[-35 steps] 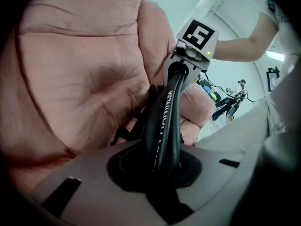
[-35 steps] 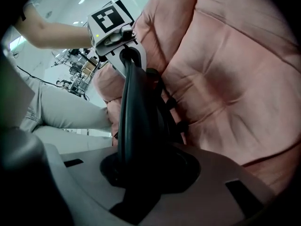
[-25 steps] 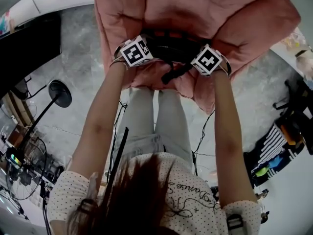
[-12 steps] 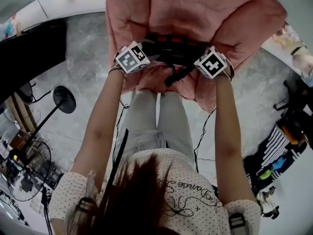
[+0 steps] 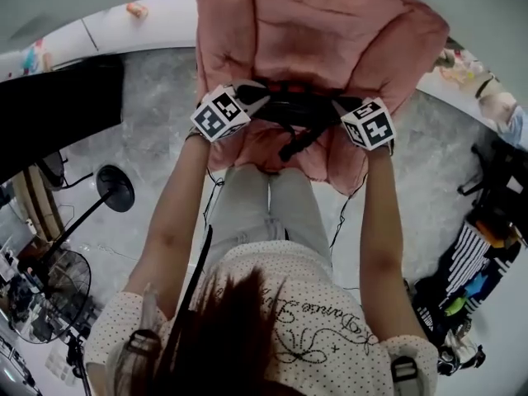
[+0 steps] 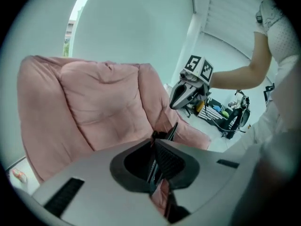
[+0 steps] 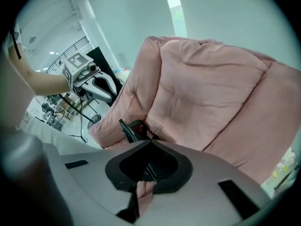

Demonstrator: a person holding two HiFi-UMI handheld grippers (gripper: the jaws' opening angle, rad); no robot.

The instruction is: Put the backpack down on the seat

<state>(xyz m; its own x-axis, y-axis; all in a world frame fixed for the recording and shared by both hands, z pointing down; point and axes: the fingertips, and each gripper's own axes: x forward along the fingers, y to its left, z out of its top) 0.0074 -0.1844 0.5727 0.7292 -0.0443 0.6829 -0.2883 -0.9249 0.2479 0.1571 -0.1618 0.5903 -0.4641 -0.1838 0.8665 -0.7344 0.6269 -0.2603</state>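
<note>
A black backpack (image 5: 293, 110) with red trim lies on the seat of the pink padded armchair (image 5: 313, 31), one strap hanging over the front edge. My left gripper (image 5: 247, 97) sits at its left end, my right gripper (image 5: 342, 107) at its right end. In the left gripper view my jaws (image 6: 155, 142) are closing to a thin slit. A black strap (image 6: 171, 130) rises just past the tips, and I cannot tell if it is pinched. In the right gripper view my jaws (image 7: 149, 142) are together, with the backpack strap (image 7: 128, 128) beside the tips.
The person stands close against the chair's front. A black desk (image 5: 49, 114), a round stand base (image 5: 115, 188) and a fan (image 5: 49, 304) are on the left. Cables lie on the grey floor, and a striped bag (image 5: 478, 254) is at the right.
Both grippers have drawn further apart along the backpack, which now shows more between them. The backpack stays on the seat.
</note>
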